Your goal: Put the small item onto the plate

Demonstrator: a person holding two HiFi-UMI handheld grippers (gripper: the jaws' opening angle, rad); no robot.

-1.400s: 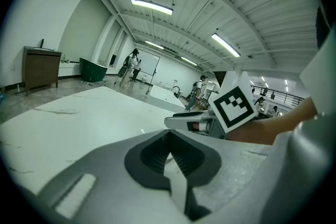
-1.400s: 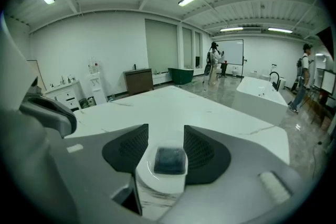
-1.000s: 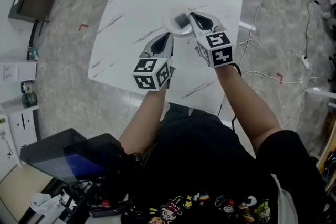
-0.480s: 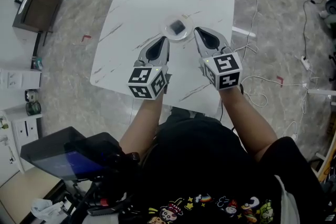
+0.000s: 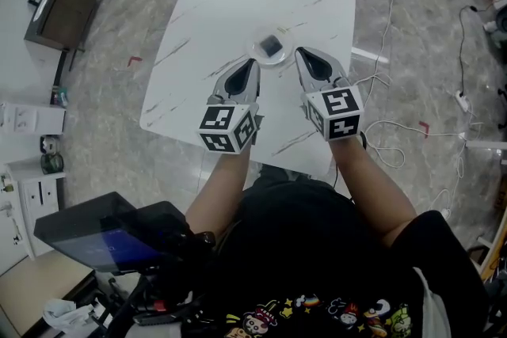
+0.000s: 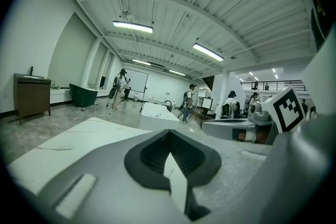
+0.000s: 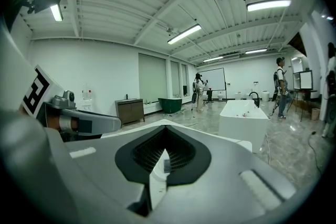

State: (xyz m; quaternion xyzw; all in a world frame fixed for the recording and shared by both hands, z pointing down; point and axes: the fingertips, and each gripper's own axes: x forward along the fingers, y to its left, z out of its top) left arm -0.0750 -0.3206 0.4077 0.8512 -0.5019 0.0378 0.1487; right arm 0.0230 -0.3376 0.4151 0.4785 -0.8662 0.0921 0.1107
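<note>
No legible text or labels

Left gripper (image 5: 251, 63), right gripper (image 5: 300, 53), side by side, jaws closed, empty

The table (image 5: 214, 20) has a smooth white top veined grey like marble, the plate (image 5: 256, 53) looks clear and glossy, the small item (image 5: 271, 45) dark and matt, and the left gripper (image 5: 251, 62) and right gripper (image 5: 300, 53) are matt grey plastic with ribbed black pads (image 7: 149, 150).

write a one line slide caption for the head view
Small dark item on the plate, white table; left gripper and right gripper shut near it.
</note>
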